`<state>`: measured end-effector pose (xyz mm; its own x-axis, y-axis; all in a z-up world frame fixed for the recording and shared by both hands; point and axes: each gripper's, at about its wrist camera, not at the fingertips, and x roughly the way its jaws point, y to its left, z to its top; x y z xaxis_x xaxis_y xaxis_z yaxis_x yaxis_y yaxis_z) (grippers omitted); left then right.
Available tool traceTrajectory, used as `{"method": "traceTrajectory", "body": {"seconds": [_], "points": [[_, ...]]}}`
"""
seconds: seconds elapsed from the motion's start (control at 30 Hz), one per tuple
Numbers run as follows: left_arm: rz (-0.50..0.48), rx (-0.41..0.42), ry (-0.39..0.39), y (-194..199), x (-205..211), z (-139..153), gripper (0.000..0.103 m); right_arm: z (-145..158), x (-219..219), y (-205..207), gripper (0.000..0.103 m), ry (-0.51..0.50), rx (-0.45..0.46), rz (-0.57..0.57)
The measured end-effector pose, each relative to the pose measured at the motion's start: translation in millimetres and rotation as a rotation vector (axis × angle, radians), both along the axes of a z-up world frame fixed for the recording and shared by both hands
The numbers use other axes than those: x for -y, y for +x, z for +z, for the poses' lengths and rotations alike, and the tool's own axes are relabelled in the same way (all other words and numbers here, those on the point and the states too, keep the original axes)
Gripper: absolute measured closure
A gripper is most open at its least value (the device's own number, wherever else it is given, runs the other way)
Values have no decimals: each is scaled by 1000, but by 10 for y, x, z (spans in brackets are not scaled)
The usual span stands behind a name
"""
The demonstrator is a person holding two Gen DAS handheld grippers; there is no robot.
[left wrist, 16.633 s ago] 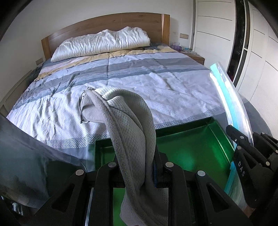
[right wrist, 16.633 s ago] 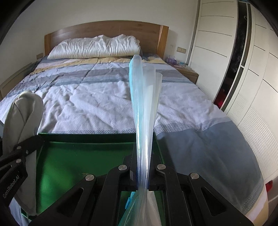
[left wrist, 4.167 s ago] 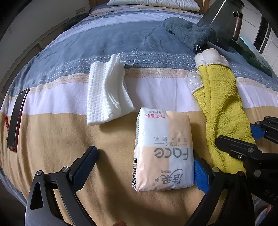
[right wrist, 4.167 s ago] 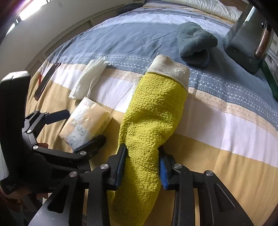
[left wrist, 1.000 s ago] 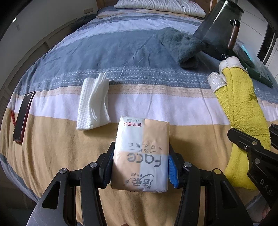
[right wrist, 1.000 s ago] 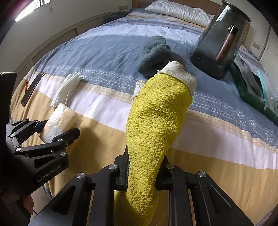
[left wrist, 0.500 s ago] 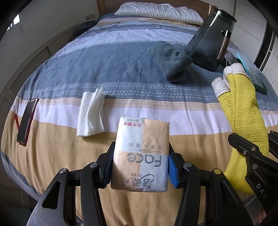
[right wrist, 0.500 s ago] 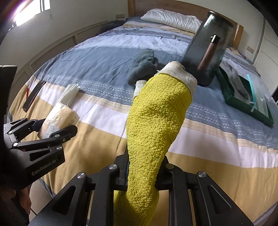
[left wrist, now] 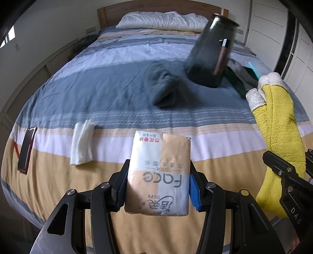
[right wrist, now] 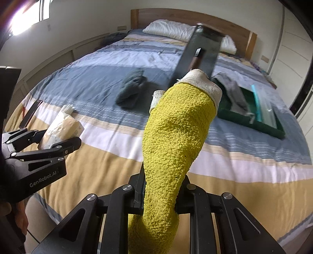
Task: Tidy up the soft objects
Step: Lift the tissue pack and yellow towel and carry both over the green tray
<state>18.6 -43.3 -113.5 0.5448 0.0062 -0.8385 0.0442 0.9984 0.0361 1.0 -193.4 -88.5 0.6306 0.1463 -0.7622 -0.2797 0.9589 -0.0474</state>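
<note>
Striped quilt (left wrist: 117, 93); nubby yellow towel (right wrist: 176, 136), crinkly tissue pack (left wrist: 159, 173).

Striped bed (left wrist: 117, 88) | wooden headboard (left wrist: 156, 9) | white wardrobe doors (right wrist: 293, 48) | bright window (right wrist: 27, 17), upper left

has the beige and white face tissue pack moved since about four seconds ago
Yes. The beige and white face tissue pack was lying on the striped bedspread; now it is lifted off it, clamped in the left gripper.
</note>
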Motion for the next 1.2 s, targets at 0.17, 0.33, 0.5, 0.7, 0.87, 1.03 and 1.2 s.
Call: {"method": "traceTrajectory", "body": {"seconds": [0.17, 0.33, 0.5, 0.7, 0.87, 1.03, 1.2], "points": [[-43, 15, 8, 26, 336, 69, 56, 103, 310, -155, 84, -8, 25, -52], [-92, 27, -1, 49, 681, 150, 56, 213, 632, -276, 84, 8, 45, -114], [-153, 44, -7, 76, 1051, 260, 56, 285, 962, -369, 84, 22, 62, -179], [-209, 58, -1, 109, 1424, 340, 56, 314, 1272, -422, 84, 35, 66, -241], [-237, 63, 2, 150, 1662, 386, 56, 316, 1461, -395, 84, 37, 67, -275], [-261, 72, 4, 217, 1891, 426, 56, 333, 1611, -326, 84, 29, 77, -300], [-269, 76, 5, 295, 2077, 436, 56, 350, 1754, -242, 84, 20, 89, -325]]}}
